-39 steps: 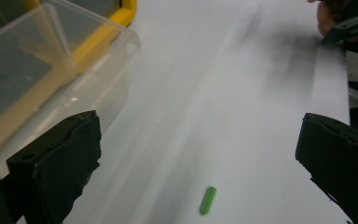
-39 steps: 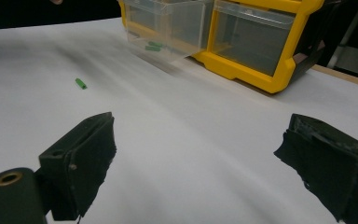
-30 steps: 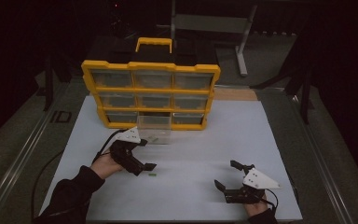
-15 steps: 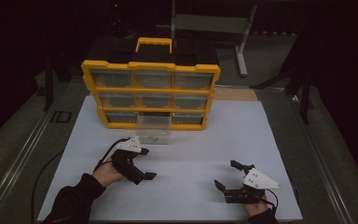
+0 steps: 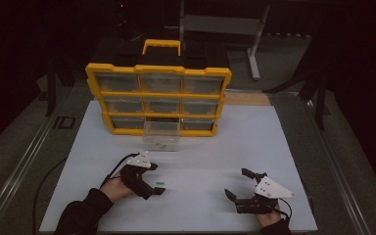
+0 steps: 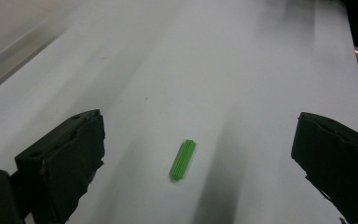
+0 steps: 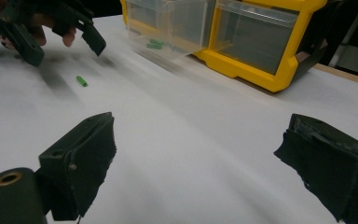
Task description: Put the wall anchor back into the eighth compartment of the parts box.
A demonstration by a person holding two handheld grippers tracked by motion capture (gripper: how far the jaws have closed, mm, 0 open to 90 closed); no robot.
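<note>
My left gripper point(image 5: 152, 187) is wide open over the small green ribbed plastic plug point(image 6: 183, 159), which lies flat on the white table sheet point(image 5: 225, 147) between the jaws, untouched. My right gripper point(image 5: 240, 188) is open too, holding nothing, well apart.

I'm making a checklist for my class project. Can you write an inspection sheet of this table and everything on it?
Surface: white board covers the table top, bare around the work.
Job's things: small green ribbed piece lies flat on the board, between the open jaws of the left tool, untouched. Clear drawer is pulled out of the yellow organizer, with green pieces inside.
Clutter: nothing seen.
Grippers: left tool open over the piece; right tool open, holding nothing, off to the side.
Cables: black cable trails from the left tool.
Surroundings: dark room, metal stand behind.
</note>
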